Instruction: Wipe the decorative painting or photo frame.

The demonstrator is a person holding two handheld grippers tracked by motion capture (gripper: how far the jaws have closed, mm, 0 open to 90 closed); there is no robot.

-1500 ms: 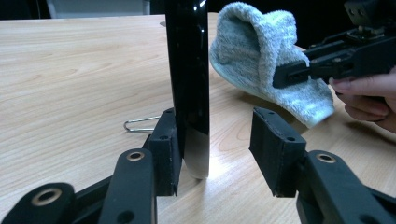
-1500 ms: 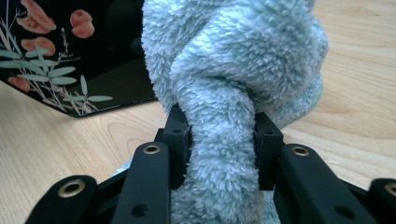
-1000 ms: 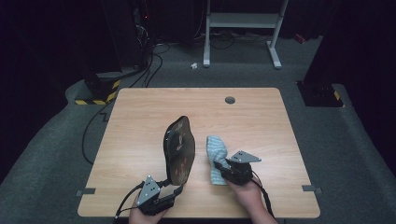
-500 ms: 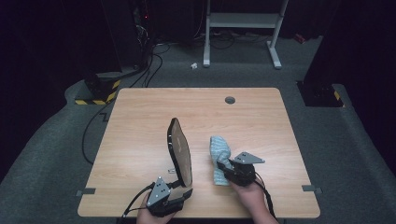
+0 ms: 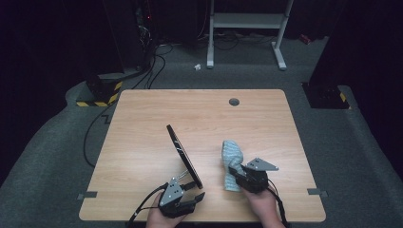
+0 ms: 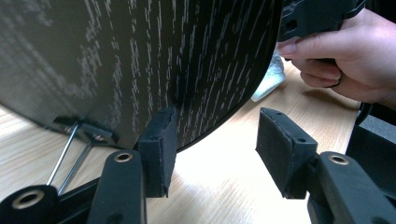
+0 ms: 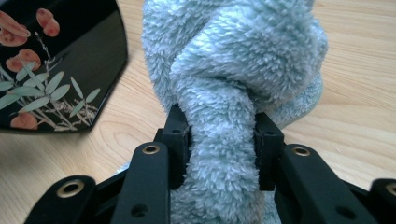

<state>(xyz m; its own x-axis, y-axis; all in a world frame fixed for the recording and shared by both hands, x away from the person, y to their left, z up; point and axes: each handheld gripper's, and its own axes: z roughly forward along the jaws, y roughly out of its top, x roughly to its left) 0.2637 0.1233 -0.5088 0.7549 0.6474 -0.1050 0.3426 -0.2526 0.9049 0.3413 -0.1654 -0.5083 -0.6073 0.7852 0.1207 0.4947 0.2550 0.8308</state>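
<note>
On the wooden table [image 5: 142, 123] over grey carpet we see the black plate [image 5: 184, 156] standing on edge, our left gripper [image 6: 212, 147] spread beside its rim, our right gripper [image 7: 220, 140] just right of it pinching the pale-blue towel [image 7: 233, 60]

This looks like a lab or test room, not a home. A bare wooden table [image 5: 204, 118] stands on grey carpet [image 5: 57, 156] amid black surroundings; upper left, cables [image 5: 157, 57] trail near hazard-striped tape [image 5: 97, 102], and what may be a metal stand [image 5: 247, 28] sits at the top
</note>
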